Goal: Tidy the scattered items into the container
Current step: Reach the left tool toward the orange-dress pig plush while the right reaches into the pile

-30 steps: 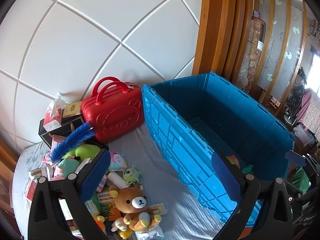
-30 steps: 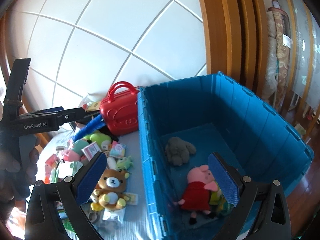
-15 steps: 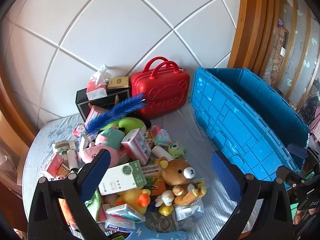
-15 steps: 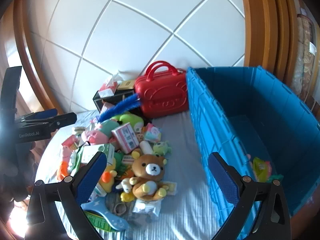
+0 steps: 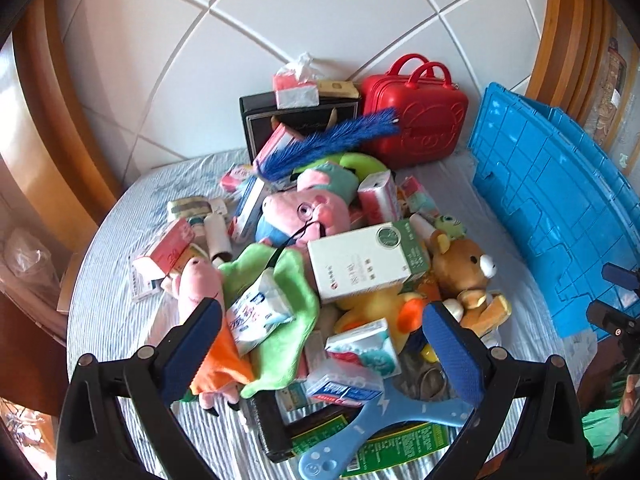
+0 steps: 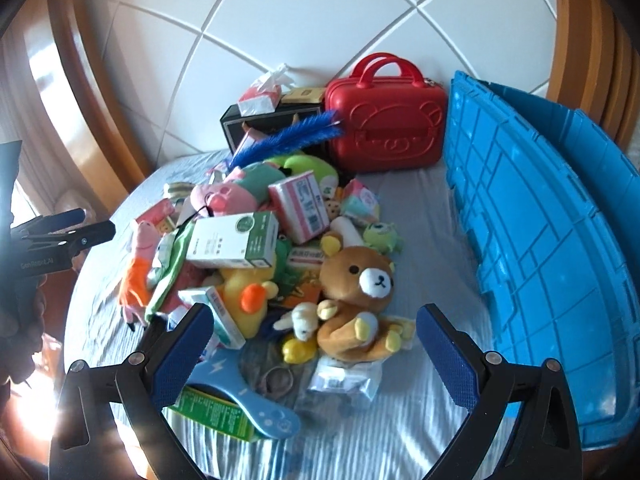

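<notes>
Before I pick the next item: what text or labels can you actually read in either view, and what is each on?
"GenRobot.AI", only faintly legible: on the left gripper body, right wrist view.
White and green box: round logo and print, too small to read.
Green packet, pink box, blue and white packs: print too blurred to read.

You've got a striped bedsheet (image 6: pixel 400 432) carrying it all — toy pile (image 6: pixel 280 248), red case (image 6: pixel 386 128), blue crate (image 6: pixel 540 240).

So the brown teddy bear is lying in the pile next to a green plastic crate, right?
Not quite: the plastic crate is blue, not green, as the right wrist view shows. The brown teddy bear does lie in the pile beside it.
</notes>
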A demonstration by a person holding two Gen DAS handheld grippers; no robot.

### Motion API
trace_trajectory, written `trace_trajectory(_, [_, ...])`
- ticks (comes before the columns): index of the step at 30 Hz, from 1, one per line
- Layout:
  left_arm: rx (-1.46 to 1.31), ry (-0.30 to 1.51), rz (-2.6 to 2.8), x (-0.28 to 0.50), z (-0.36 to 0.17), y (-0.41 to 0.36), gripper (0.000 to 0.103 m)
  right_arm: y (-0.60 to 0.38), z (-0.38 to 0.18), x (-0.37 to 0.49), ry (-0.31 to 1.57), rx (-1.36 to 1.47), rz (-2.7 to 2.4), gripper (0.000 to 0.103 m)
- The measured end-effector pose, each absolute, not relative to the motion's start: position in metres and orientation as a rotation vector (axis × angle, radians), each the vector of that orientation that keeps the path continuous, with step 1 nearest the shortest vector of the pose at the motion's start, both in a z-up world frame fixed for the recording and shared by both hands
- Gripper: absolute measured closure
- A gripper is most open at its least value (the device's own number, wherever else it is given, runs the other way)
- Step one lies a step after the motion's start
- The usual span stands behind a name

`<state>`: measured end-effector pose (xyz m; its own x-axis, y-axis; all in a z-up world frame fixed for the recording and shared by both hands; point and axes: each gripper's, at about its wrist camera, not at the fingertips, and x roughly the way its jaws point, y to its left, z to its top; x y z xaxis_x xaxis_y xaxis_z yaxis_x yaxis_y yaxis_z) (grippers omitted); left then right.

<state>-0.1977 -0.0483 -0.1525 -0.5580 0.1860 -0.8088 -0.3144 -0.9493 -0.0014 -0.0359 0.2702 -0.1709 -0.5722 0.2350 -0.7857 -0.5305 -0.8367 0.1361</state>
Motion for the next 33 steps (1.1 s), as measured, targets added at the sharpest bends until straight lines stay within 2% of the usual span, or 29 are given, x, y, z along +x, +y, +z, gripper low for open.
trace_trajectory(9, [-1.499, 0.231, 2.510, -0.189, -0.223, -0.110, 0.003, 0.227, -0.248, -0.078, 0.540, -1.339, 2.449, 0.000])
trace_trajectory(15, [-1.566, 0.228, 2.510, -0.195, -0.250, -0.138, 0.004, 0.203, -0.302, -0.106, 0.530, -1.543, 2.439, 0.000])
trace_trajectory(33, [-1.657, 0.186, 2.546, -0.269, -0.306, -0.170, 0.004, 0.189, -0.325, -0.144, 0.497, -1.604, 2.419, 0.000])
